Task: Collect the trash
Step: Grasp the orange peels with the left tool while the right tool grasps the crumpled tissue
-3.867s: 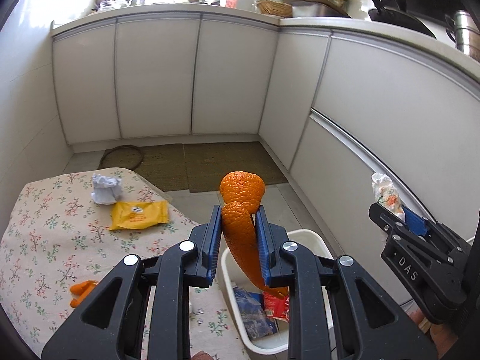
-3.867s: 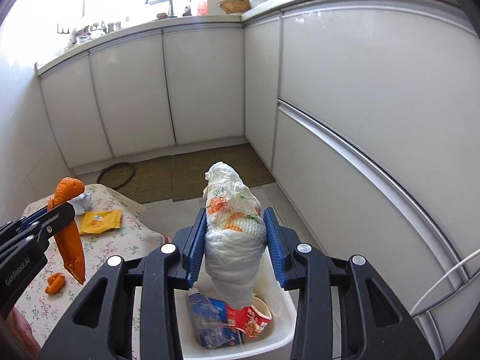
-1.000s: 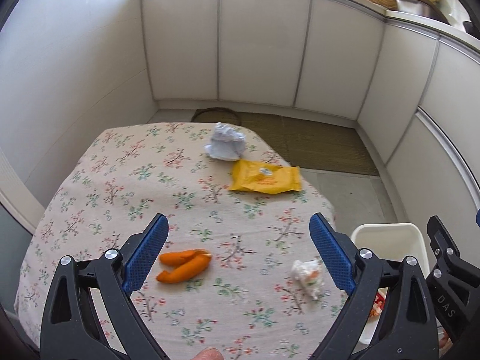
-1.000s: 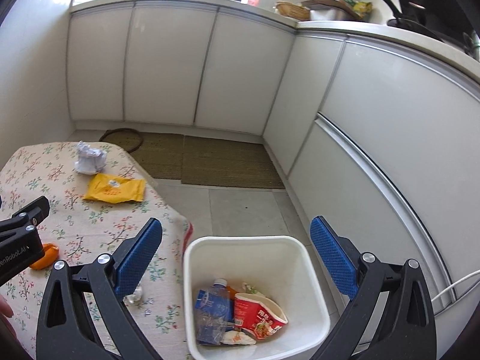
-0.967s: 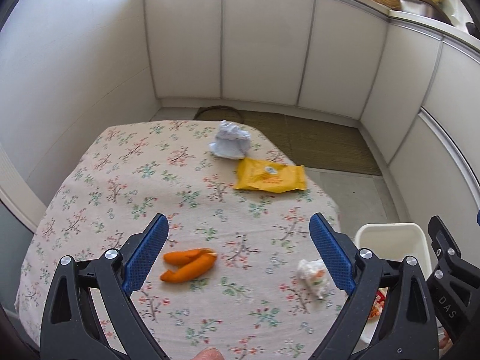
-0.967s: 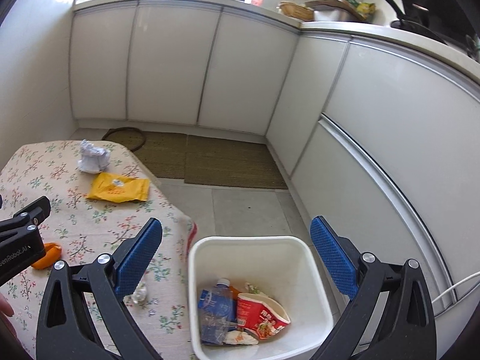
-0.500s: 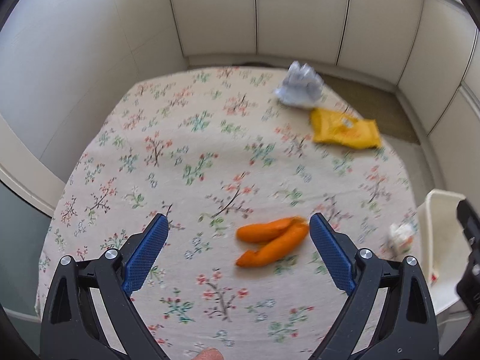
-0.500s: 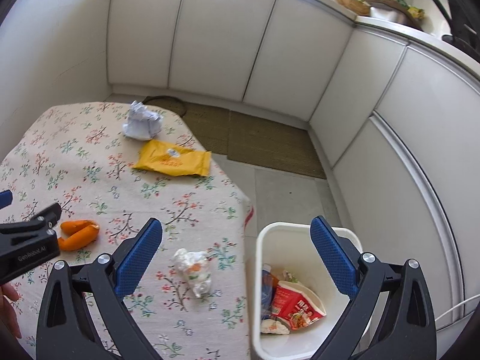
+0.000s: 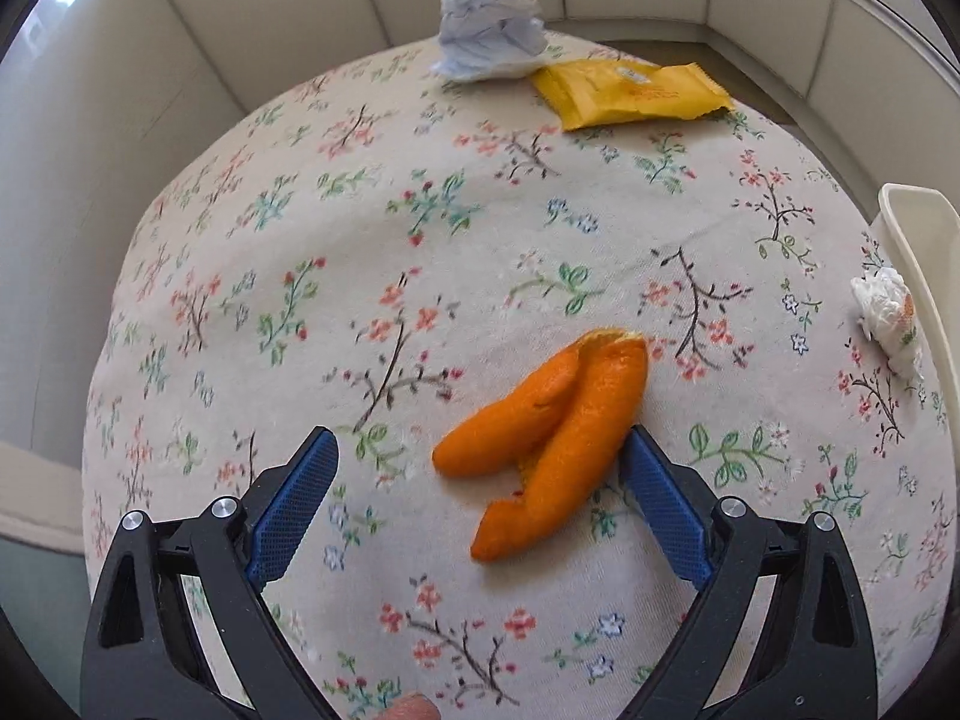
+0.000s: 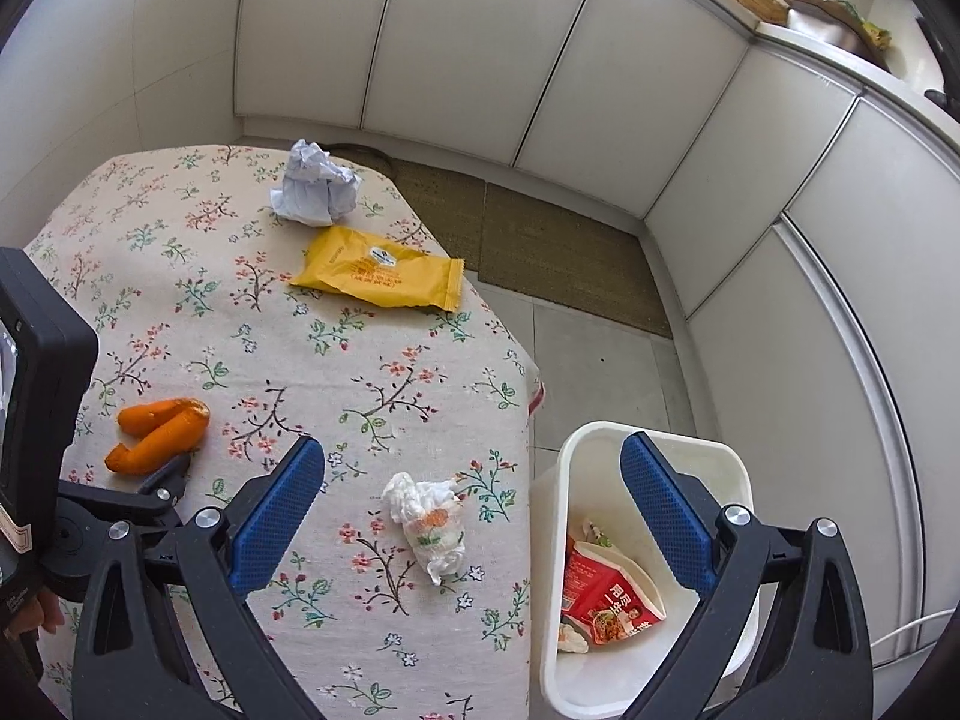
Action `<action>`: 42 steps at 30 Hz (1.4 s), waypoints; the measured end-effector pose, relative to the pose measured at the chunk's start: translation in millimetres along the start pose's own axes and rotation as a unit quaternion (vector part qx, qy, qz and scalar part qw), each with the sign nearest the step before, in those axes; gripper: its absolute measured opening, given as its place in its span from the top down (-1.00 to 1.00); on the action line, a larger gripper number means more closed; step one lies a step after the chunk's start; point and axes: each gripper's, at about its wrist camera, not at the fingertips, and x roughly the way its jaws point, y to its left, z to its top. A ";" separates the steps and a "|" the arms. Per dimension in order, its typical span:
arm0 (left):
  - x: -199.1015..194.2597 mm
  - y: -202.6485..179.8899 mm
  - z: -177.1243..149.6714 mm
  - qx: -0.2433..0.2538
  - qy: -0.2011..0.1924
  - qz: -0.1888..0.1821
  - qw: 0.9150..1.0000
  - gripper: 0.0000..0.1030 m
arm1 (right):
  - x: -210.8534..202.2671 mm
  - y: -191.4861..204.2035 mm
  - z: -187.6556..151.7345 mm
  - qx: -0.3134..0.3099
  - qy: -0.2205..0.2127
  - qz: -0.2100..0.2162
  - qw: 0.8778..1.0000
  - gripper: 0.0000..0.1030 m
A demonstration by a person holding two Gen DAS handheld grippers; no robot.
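Observation:
An orange peel (image 9: 549,435) lies on the floral tablecloth (image 9: 420,228). My left gripper (image 9: 477,501) is open and low over the table, with the peel between its fingers and against the right one. The peel also shows in the right wrist view (image 10: 157,433). My right gripper (image 10: 471,510) is open and empty above a crumpled printed napkin (image 10: 431,525) near the table's right edge. A crumpled white paper (image 10: 312,185) and a yellow wrapper (image 10: 378,269) lie at the far side. The white bin (image 10: 738,483) stands on the floor right of the table, holding a red packet (image 10: 609,600).
White cabinet fronts (image 10: 480,60) curve around the back and right. A brown mat (image 10: 540,246) lies on the tiled floor beyond the table. The napkin (image 9: 888,312) and the bin's rim (image 9: 918,228) show at the right edge of the left wrist view.
Both grippers held trash over the bin earlier and now are open. My left gripper has dropped down around the orange peel. My right gripper has swung left over the napkin.

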 end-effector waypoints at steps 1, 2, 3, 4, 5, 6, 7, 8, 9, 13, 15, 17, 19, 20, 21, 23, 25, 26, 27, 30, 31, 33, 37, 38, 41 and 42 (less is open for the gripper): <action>0.3 -0.1 1.2 0.003 -0.006 -0.007 1.000 -0.69 | 3.0 -0.6 -0.1 -0.001 0.006 0.001 1.000 -0.87; 0.4 0.1 3.2 0.002 -0.007 -0.018 1.000 -0.53 | 5.9 -0.7 -0.7 -0.002 0.012 0.002 1.000 -0.87; 0.3 1.3 4.1 -0.002 -0.007 -0.039 0.999 -0.40 | 10.2 -0.7 -1.6 -0.003 0.021 0.004 1.000 -0.87; 0.0 2.1 5.1 -0.008 -0.004 -0.059 0.998 -0.03 | 14.0 0.3 -2.7 -0.004 0.029 0.006 1.000 -0.87; -1.2 1.9 5.5 -0.012 0.000 -0.077 0.997 0.18 | 17.2 1.4 -3.6 -0.004 0.036 0.010 0.999 -0.87; -2.6 0.7 5.1 -0.013 0.002 -0.079 0.997 0.28 | 21.8 3.8 -4.7 -0.004 0.048 0.017 0.999 -0.87; -3.7 -1.0 4.5 -0.013 0.004 -0.077 0.997 0.42 | 25.4 6.6 -5.8 -0.004 0.058 0.026 0.998 -0.87; -5.0 -0.2 2.9 -0.020 0.006 -0.079 0.997 0.51 | 28.1 10.2 -7.0 -0.004 0.065 0.033 0.997 -0.87; -6.2 2.5 1.4 -0.031 0.008 -0.083 0.996 0.53 | 29.7 14.6 -7.9 -0.005 0.070 0.039 0.997 -0.87; -17.7 25.0 -4.7 -0.085 0.008 -0.076 0.993 0.58 | 26.7 38.3 -9.6 -0.036 0.065 0.043 0.996 -0.87; -29.3 39.5 -7.2 -0.112 0.002 -0.067 0.991 0.58 | 25.9 49.4 -10.5 -0.049 0.064 0.050 0.995 -0.87; -43.4 51.9 -8.8 -0.130 -0.004 -0.059 0.990 0.58 | 28.0 58.6 -11.9 -0.062 0.068 0.052 0.994 -0.87; -59.1 58.4 -10.0 -0.133 -0.010 -0.050 0.990 0.58 | 33.8 65.9 -13.7 -0.072 0.075 0.046 0.993 -0.87; -69.3 59.8 -11.3 -0.128 -0.016 -0.045 0.991 0.58 | 36.9 66.8 -14.3 -0.072 0.080 0.046 0.993 -0.87; -78.3 60.0 -12.1 -0.121 -0.022 -0.040 0.992 0.58 | 42.3 66.3 -14.7 -0.066 0.088 0.049 0.993 -0.87; -95.0 60.3 -13.3 -0.105 -0.036 -0.032 0.993 0.58 | 50.7 61.2 -15.3 -0.043 0.103 0.061 0.992 -0.87; -106.7 61.0 -15.1 -0.101 -0.045 -0.033 0.993 0.58 | 58.8 51.4 -16.2 -0.006 0.120 0.082 0.989 -0.87; -111.5 61.4 -17.8 -0.103 -0.046 -0.037 0.993 0.57 | 61.8 47.3 -17.1 0.008 0.126 0.092 0.988 -0.87; -114.5 61.9 -18.9 -0.106 -0.047 -0.041 0.992 0.57 | 65.3 42.8 -18.1 0.018 0.132 0.098 0.986 -0.87; -116.4 58.9 -22.1 -0.116 -0.045 -0.052 0.991 0.57 | 71.6 34.1 -19.9 0.029 0.135 0.087 0.987 -0.86; -115.7 57.5 -22.5 -0.116 -0.045 -0.053 0.991 0.57 | 73.9 30.5 -20.2 0.035 0.136 0.088 0.986 -0.86; -111.8 54.5 -23.4 -0.114 -0.042 -0.051 0.991 0.57 | 77.2 24.4 -21.3 0.044 0.139 0.091 0.985 -0.86; -104.8 54.6 -23.8 -0.120 -0.038 -0.060 0.990 0.56 | 72.6 8.2 -19.9 0.069 0.132 0.110 0.983 -0.85; -103.0 54.6 -23.0 -0.122 -0.037 -0.061 0.990 0.55 | 71.3 6.1 -19.7 0.068 0.129 0.112 0.983 -0.85; -99.9 53.1 -21.1 -0.126 -0.032 -0.064 0.989 0.55 | 75.3 1.6 -24.8 0.058 0.135 0.112 0.983 -0.69; -100.2 51.6 -20.3 -0.127 -0.032 -0.066 0.989 0.55 | 79.6 1.2 -27.7 0.054 0.144 0.118 0.981 -0.48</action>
